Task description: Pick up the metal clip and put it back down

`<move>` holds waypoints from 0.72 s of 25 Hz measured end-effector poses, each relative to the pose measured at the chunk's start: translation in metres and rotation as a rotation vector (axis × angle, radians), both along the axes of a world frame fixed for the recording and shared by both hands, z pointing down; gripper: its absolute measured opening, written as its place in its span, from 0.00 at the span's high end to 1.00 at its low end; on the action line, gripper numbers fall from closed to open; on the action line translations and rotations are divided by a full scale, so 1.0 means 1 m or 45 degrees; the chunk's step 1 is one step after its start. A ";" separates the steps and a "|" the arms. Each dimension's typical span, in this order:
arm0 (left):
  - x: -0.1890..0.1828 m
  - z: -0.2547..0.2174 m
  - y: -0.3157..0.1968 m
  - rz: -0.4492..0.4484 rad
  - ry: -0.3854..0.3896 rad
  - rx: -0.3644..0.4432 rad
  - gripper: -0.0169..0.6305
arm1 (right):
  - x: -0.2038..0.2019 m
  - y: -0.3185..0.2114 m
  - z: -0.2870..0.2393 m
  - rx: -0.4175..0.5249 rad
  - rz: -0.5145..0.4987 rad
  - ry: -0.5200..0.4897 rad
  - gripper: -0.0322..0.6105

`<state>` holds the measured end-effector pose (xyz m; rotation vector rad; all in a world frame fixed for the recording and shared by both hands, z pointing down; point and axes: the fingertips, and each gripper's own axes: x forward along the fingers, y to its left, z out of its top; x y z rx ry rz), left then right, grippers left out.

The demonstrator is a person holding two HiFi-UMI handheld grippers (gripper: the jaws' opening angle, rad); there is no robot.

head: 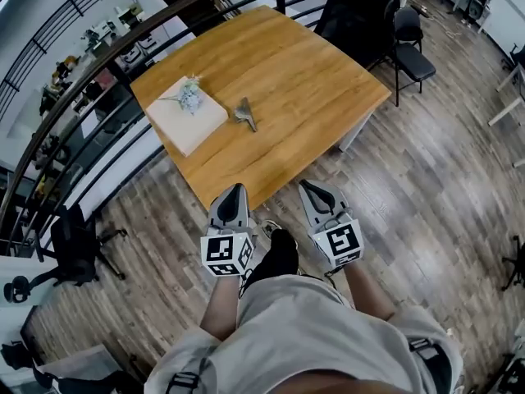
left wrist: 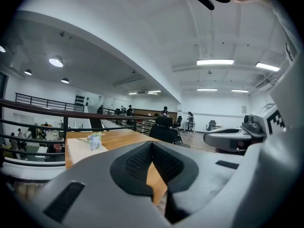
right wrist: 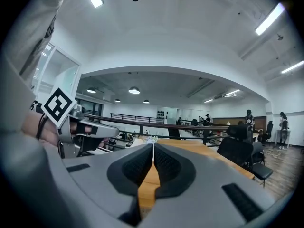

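Note:
The metal clip (head: 245, 114) lies on the wooden table (head: 312, 72), near its middle, just right of a pale box. Both grippers hang short of the table's near edge, over the floor, well apart from the clip. My left gripper (head: 235, 191) is shut with nothing between its jaws; in the left gripper view its pads (left wrist: 151, 145) meet. My right gripper (head: 312, 189) is likewise shut and empty, its pads (right wrist: 153, 148) touching in the right gripper view. The clip is not visible in either gripper view.
A pale flat box (head: 187, 115) with a small bunch of flowers (head: 189, 95) on it lies on the table's left part. A dark railing (head: 98, 64) runs behind the table. Black chairs (head: 408, 52) stand at the far right; another chair (head: 74, 245) is at the left.

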<state>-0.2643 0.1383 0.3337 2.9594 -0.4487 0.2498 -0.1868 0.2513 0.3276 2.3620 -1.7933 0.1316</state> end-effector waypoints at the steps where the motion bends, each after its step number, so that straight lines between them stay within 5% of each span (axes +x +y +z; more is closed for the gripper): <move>1: 0.011 0.001 -0.009 0.002 0.000 -0.002 0.94 | 0.010 -0.009 0.001 -0.015 -0.014 0.003 0.91; 11: 0.097 0.043 -0.101 -0.025 -0.090 -0.124 0.94 | 0.075 -0.105 0.039 -0.224 -0.192 -0.083 0.91; 18: 0.118 0.092 -0.138 -0.046 -0.196 -0.187 0.94 | 0.104 -0.158 0.083 -0.356 -0.251 -0.129 0.91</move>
